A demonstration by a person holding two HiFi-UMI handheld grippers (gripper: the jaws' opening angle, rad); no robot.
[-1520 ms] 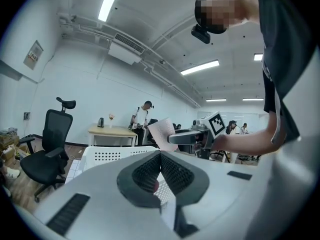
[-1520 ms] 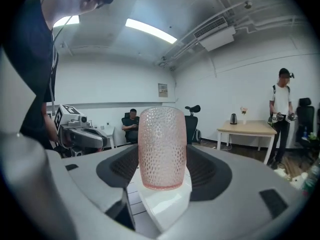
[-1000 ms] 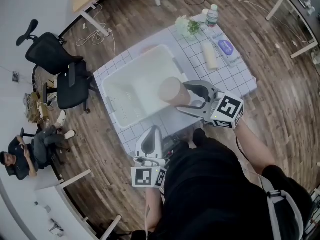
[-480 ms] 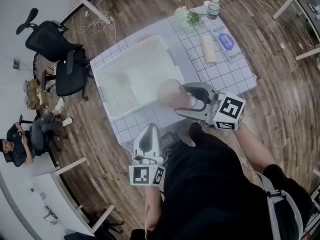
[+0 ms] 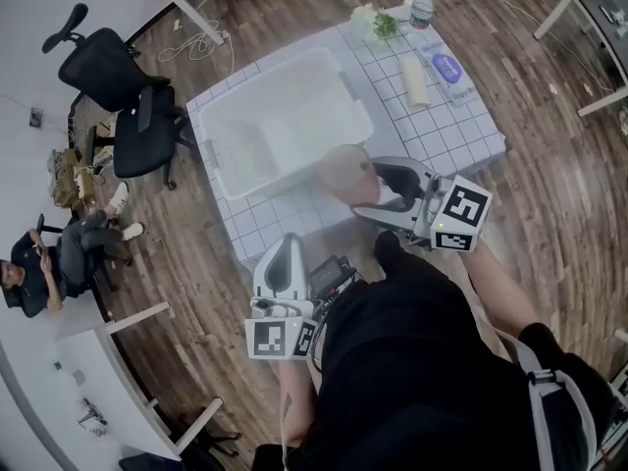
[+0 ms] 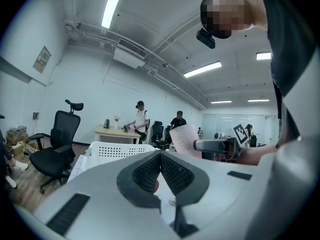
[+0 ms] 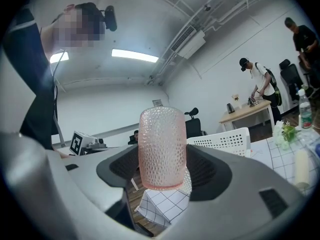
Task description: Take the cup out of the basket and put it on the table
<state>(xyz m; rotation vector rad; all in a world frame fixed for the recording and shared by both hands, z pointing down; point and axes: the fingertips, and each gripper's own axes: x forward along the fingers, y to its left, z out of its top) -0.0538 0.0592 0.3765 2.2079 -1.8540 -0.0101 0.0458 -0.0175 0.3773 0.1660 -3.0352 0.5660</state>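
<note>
Since a second ago the cup [image 5: 343,172] has come off the basket's [image 5: 285,126] near rim; it now hangs over the checked table [image 5: 432,130], just beside the basket's near right corner.

Head view: the right gripper [image 5: 369,188] has its two jaws either side of the cup, one above and one below in the picture. The left gripper [image 5: 283,259] is held low near the person's body, well apart from the cup. On the table's far side lie one bottle [image 5: 420,8], one pale roll [image 5: 415,79] and one bunch of flowers [image 5: 378,26]. There is one cup, one basket and two grippers.

Left gripper view: the left gripper [image 6: 160,170] has its jaws pressed together with nothing between them. Beyond them show the white basket [image 6: 115,151] and the cup [image 6: 185,140], tilted, in the right gripper [image 6: 215,145].

Right gripper view: the right gripper [image 7: 162,170] clamps the pink dimpled cup [image 7: 162,149] by its lower half. The cup is upright, clear of the checked cloth below.
</note>
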